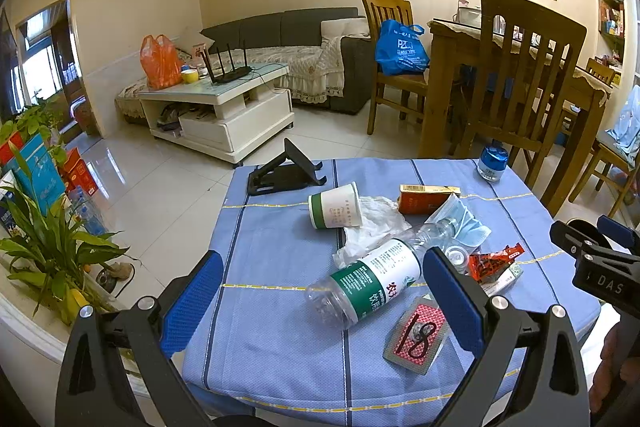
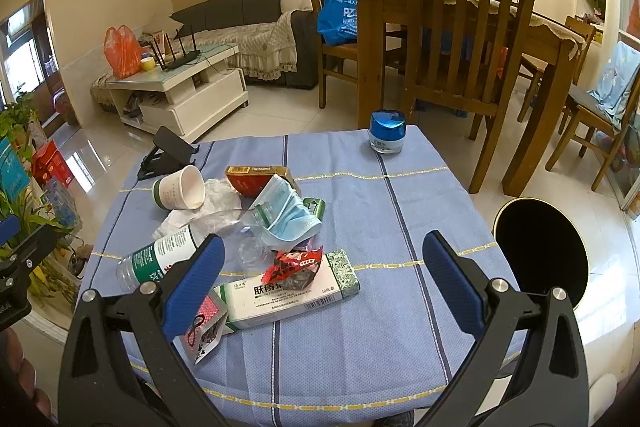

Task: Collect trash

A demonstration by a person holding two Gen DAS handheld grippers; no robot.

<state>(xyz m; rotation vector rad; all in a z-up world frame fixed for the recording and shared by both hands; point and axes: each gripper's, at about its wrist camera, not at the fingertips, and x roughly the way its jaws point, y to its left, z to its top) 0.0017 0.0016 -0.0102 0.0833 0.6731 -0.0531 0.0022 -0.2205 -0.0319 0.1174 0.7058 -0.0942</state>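
I hover both grippers, left (image 1: 320, 303) and right (image 2: 324, 283), spread empty above the plastic bottle (image 1: 366, 285), judging pickup unstarted; next, straddle it.

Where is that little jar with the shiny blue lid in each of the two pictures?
Left wrist view: the blue-lidded jar stands at the table's far right corner, upper right of the picture.
Right wrist view: the blue-lidded jar stands at the table's far edge, just right of centre.
Shared landmark: the wooden chair right behind it.
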